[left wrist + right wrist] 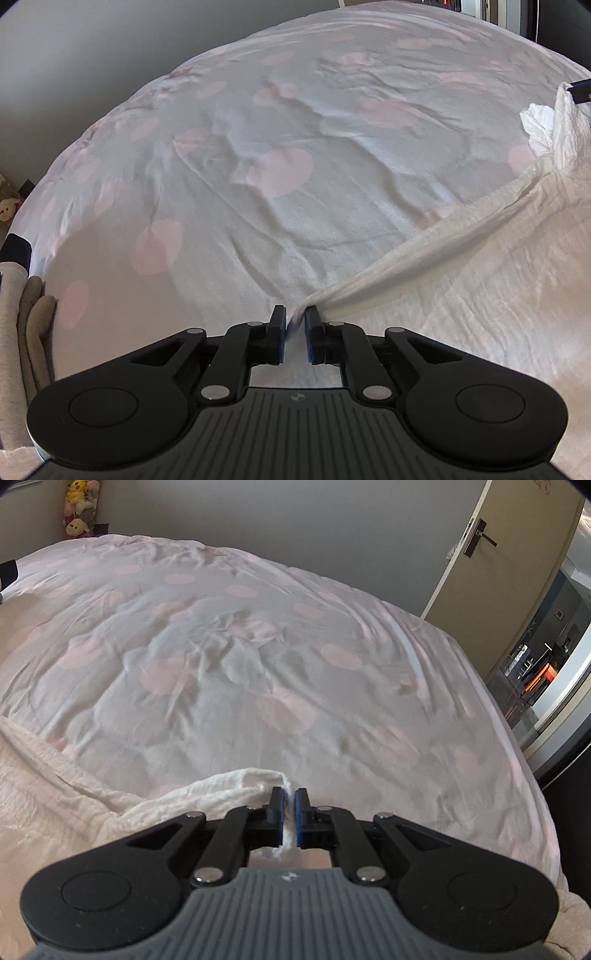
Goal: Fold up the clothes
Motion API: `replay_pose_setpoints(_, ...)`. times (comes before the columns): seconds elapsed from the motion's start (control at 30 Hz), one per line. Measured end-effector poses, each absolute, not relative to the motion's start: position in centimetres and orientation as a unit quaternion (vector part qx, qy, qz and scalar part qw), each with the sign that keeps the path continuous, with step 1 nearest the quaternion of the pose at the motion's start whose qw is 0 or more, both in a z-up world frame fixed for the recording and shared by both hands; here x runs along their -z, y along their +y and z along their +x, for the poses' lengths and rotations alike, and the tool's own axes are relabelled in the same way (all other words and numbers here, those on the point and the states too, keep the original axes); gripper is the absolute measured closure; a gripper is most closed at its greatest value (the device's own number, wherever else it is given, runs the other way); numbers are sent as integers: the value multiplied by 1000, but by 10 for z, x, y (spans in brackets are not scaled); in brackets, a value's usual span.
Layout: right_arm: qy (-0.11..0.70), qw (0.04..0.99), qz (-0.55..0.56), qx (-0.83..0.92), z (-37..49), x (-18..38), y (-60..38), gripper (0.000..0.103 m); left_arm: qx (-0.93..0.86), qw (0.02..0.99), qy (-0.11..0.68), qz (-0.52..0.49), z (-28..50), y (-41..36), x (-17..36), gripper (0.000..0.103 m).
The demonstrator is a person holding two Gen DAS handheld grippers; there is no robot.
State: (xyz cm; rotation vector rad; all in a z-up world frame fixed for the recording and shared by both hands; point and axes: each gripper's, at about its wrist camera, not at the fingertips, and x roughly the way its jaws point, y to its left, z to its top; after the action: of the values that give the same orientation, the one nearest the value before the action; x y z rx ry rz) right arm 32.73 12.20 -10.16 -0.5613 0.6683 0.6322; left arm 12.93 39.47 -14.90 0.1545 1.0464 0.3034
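No containers in sight; the only things carried are cloth on the bed.

Left gripper (296, 325): jaws drawn narrow, pinching a gathered corner of the white garment (480, 266). From that pinch a taut rolled edge runs up and away toward the bed's right side, where the right gripper's tip (580, 90) shows at the frame edge with the cloth bunched at it.

Right gripper (290, 805): jaws likewise narrow, clamped on another bunched corner of the same garment (221, 794). The cloth spreads from there over the near-left part of the bed.

Garment: crinkled white fabric, lying on the near side of the bed between the two grippers, its far edge lifted.

Left view only: beige folded fabric (22, 325) hanging off the bed's left edge; a plush toy (7, 214), small and dim, beyond that edge.

Right view only: open door (495, 554) with a dark lever handle beyond the bed's right edge, a lit room past it; a stack of plush toys (79, 509) by the far-left corner; a dark shape at the left frame edge, possibly the other gripper, too cropped to tell.

Surface: bedcover (280, 147), pale with pink dots, wrinkled at centre. Plain grey walls.
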Motion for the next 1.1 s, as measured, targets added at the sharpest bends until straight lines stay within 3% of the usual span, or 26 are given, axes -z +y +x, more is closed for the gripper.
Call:
replay_pose_setpoints(0.03, 323, 859, -261, -299, 328, 102, 120, 94, -144, 855, 494, 73, 125, 393, 149, 85)
replay_pose_setpoints(0.07, 328, 860, -254, -296, 328, 103, 117, 85, -148, 857, 488, 72, 120, 392, 147, 81)
replay_pose_setpoints(0.1, 333, 861, -248, -294, 329, 103, 115, 66, -152, 860, 481, 70, 115, 391, 144, 74)
replay_pose_setpoints(0.13, 337, 862, -241, -292, 329, 103, 112, 61, -156, 865, 472, 67, 108, 389, 141, 67)
replay_pose_setpoints(0.2, 339, 867, -220, -291, 324, 95, 97, 61, -164, 875, 451, 59, 92, 384, 131, 61)
replay_pose_setpoints(0.37, 371, 873, -144, -284, 299, 73, 34, 59, -180, 877, 444, 28, 41, 370, 121, 57)
replay_pose_setpoints(0.6, 456, 852, -26, -255, 248, 87, -62, 58, -203, 874, 441, -22, -30, 352, 113, 56)
replay_pose_setpoints(0.77, 514, 827, 69, -217, 235, 120, -101, 50, -217, 866, 444, -71, -72, 343, 118, 56)
replay_pose_setpoints(0.87, 537, 807, 140, -202, 238, 136, -113, 35, -237, 860, 443, -91, -93, 342, 119, 56)
replay_pose_setpoints(0.97, 553, 785, 195, -198, 244, 148, -116, 31, -257, 850, 445, -116, -109, 342, 119, 56)
replay_pose_setpoints(1.1, 572, 778, 177, -190, 252, 161, -99, 30, -285, 841, 436, -144, -130, 345, 118, 56)
